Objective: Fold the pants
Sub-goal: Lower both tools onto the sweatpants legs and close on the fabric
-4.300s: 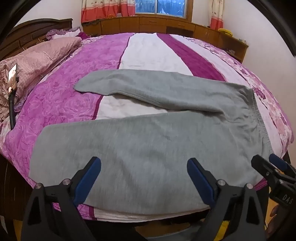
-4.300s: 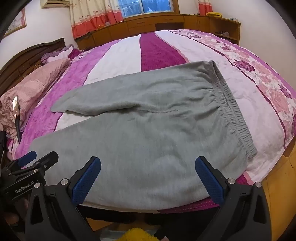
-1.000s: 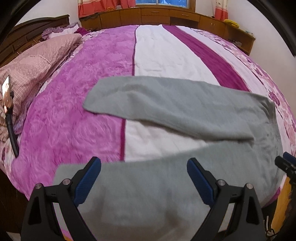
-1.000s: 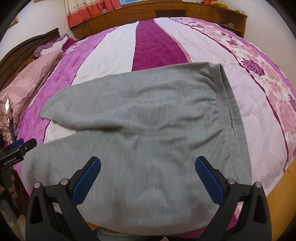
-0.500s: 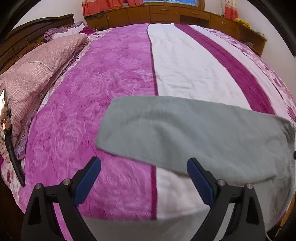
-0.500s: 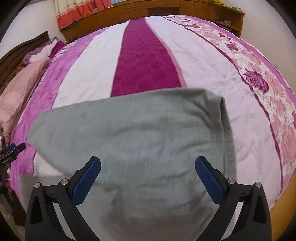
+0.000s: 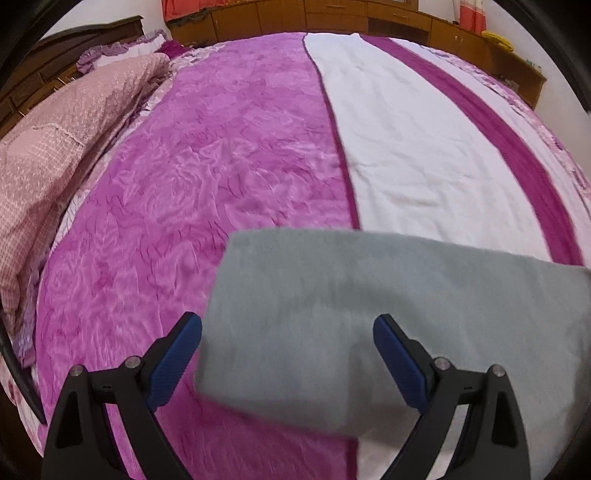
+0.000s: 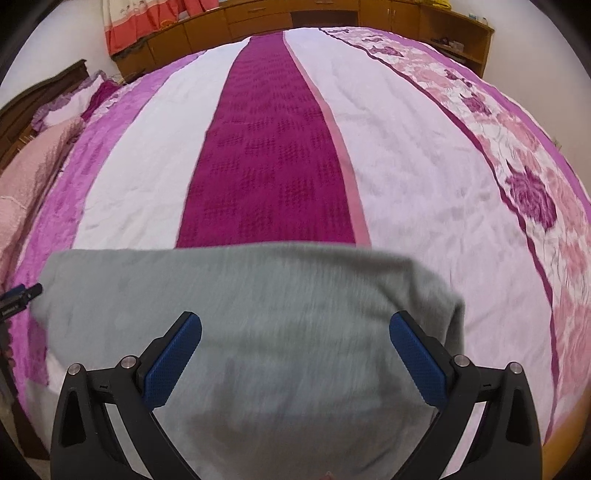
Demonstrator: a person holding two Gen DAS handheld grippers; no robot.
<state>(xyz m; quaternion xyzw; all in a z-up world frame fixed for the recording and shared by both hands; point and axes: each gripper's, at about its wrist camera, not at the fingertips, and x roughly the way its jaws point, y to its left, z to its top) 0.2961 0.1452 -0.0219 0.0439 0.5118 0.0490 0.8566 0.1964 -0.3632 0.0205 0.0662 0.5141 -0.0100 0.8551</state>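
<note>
Grey pants point(image 7: 369, 314), soft fleece, spread flat across the near part of the bed point(image 7: 229, 177); cuff end of one leg square-edged in the left wrist view, lying over the purple rose-embossed stripe and the white stripe point(image 7: 417, 140). Same pants point(image 8: 258, 314) in the right wrist view, wide and blurred, covering the near ends of the white and deep magenta stripes point(image 8: 273, 147). Left gripper point(image 7: 288, 354) spread wide, blue pads apart, hanging over the cuff end, nothing pinched. Right gripper point(image 8: 295, 354) likewise spread wide over the grey cloth, nothing between its pads. Tip of the left gripper point(image 8: 20, 295) visible at the left edge of the right wrist view, just beside the pants' left border. Pink checked quilt point(image 7: 62, 140) heaped along the left of the bed, well apart from the pants. Dark wooden headboard point(image 7: 66, 48) behind the quilt. Low wooden cabinets point(image 8: 332, 14) along the far wall; red-orange curtain point(image 8: 147, 22) above them. Floral pink border point(image 8: 528, 177) on the bed's right side. Yellow object point(image 7: 498, 38) on the far cabinet, too small to identify.
</note>
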